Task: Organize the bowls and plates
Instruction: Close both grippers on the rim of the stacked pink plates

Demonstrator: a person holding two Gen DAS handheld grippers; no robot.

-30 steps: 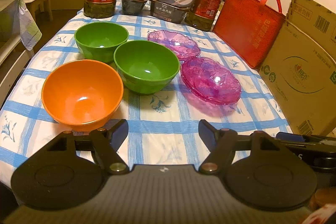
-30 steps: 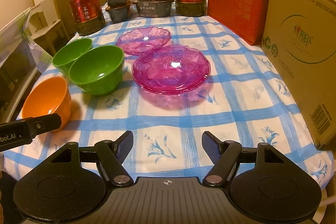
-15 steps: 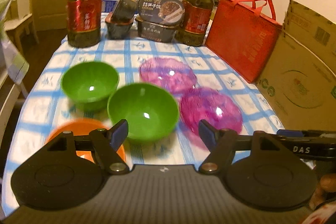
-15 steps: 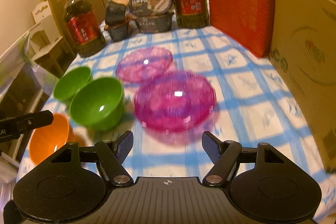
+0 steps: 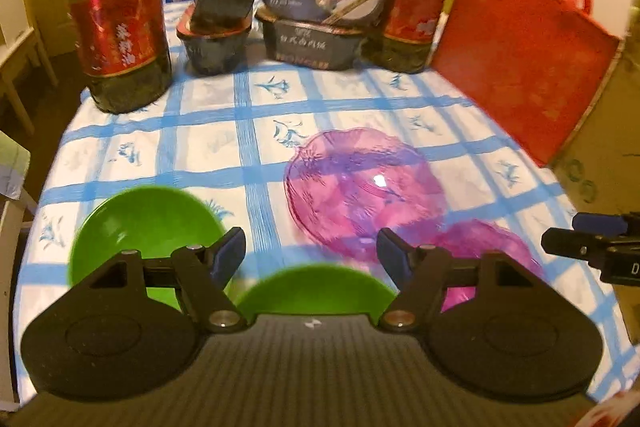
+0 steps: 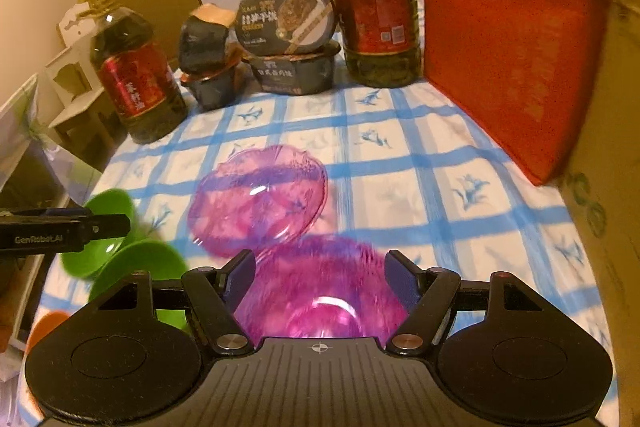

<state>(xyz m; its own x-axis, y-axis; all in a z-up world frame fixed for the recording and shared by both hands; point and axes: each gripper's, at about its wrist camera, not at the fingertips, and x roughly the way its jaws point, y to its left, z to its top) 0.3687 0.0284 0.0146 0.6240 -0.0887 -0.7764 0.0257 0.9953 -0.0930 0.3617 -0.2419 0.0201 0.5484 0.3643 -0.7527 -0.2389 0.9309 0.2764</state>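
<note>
Two green bowls sit at the left of the checked tablecloth, one farther (image 5: 140, 223) and one nearer (image 5: 316, 287). Right of them are a pink glass plate (image 5: 360, 187) and a nearer pink plate stack (image 5: 488, 247). My left gripper (image 5: 311, 243) hovers above the near green bowl; its jaws are closing with nothing between them. My right gripper (image 6: 320, 263) is open over the near pink stack (image 6: 320, 291), short of the far pink plate (image 6: 260, 199). An orange bowl (image 6: 48, 323) peeks in at the lower left.
Two big oil bottles (image 5: 120, 27) (image 5: 416, 7) and stacked dark food tubs (image 5: 320, 15) line the far end. A red bag (image 6: 512, 47) and a cardboard box (image 6: 616, 147) stand along the right side. A white chair (image 6: 68, 75) stands off the left edge.
Both grippers have travelled forward over the table, so the bowls and plates have slid down toward the fingers. The orange bowl has dropped out of the left wrist view.
</note>
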